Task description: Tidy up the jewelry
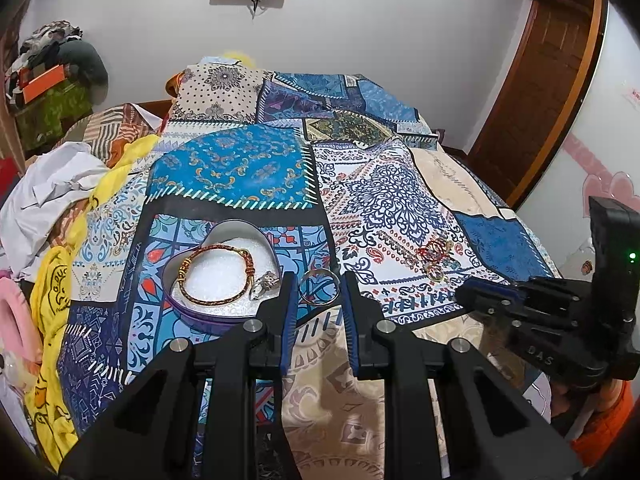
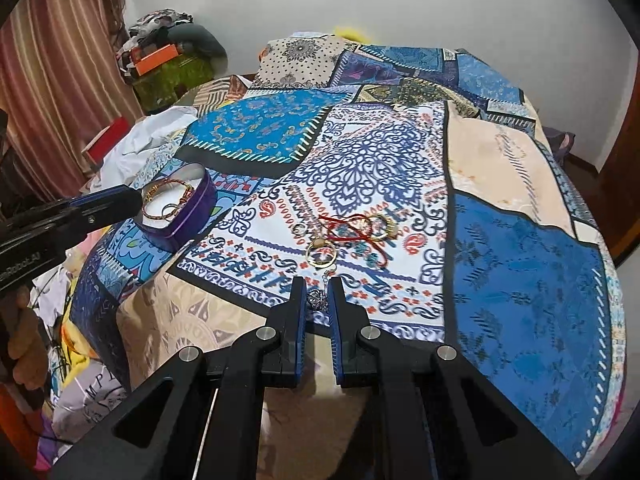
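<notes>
Left wrist view: the left gripper (image 1: 319, 280) is pinching a silver bangle (image 1: 319, 287) just beside the heart-shaped box (image 1: 200, 308).
The right gripper (image 2: 317, 286) is clamping a small silver trinket (image 2: 317, 299) on the patchwork bedspread (image 2: 520, 280), near the loose jewelry pile (image 2: 352, 236); a braided bracelet (image 1: 216, 276) is lying inside the box.

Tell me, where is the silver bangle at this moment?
In the left wrist view the silver bangle is gripped between the left gripper's jaws, just right of the heart-shaped tin on the bedspread.
</notes>
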`<action>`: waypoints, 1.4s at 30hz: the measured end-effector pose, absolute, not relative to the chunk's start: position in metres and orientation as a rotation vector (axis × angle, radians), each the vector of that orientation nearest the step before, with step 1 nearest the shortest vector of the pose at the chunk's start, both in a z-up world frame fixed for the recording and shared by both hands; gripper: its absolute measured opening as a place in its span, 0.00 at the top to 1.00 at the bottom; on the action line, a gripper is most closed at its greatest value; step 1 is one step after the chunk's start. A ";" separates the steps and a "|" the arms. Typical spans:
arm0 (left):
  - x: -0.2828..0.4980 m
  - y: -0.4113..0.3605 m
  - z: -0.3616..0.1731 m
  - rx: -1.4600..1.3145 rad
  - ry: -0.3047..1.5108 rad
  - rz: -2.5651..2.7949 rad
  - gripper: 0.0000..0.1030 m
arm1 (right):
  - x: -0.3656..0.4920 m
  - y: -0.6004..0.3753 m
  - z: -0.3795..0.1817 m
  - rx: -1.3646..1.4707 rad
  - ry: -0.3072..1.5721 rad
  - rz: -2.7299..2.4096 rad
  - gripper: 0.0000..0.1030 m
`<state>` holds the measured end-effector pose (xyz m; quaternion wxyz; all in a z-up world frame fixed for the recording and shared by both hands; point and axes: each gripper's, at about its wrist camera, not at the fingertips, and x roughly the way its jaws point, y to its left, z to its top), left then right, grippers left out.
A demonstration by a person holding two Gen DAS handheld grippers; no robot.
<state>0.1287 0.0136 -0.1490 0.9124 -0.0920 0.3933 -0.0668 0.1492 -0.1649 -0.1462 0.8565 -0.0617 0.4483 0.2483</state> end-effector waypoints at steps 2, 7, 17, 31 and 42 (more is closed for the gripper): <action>0.130 0.012 -0.150 -0.189 0.812 -0.142 0.80 | 0.148 -0.169 -0.146 -0.129 0.943 0.514 0.91; 0.133 0.001 -0.150 -0.168 0.821 -0.170 0.80 | 0.149 -0.177 -0.145 -0.123 0.942 0.497 0.91; 0.166 -0.062 -0.155 -0.084 0.856 -0.345 0.80 | 0.145 -0.189 -0.144 -0.110 0.919 0.491 0.91; 0.196 -0.102 -0.187 -0.032 0.933 -0.421 0.80 | 0.148 -0.198 -0.146 -0.049 0.911 0.537 0.91; 0.196 -0.080 -0.187 -0.039 0.924 -0.330 0.80 | 0.154 -0.197 -0.149 -0.078 0.900 0.501 0.91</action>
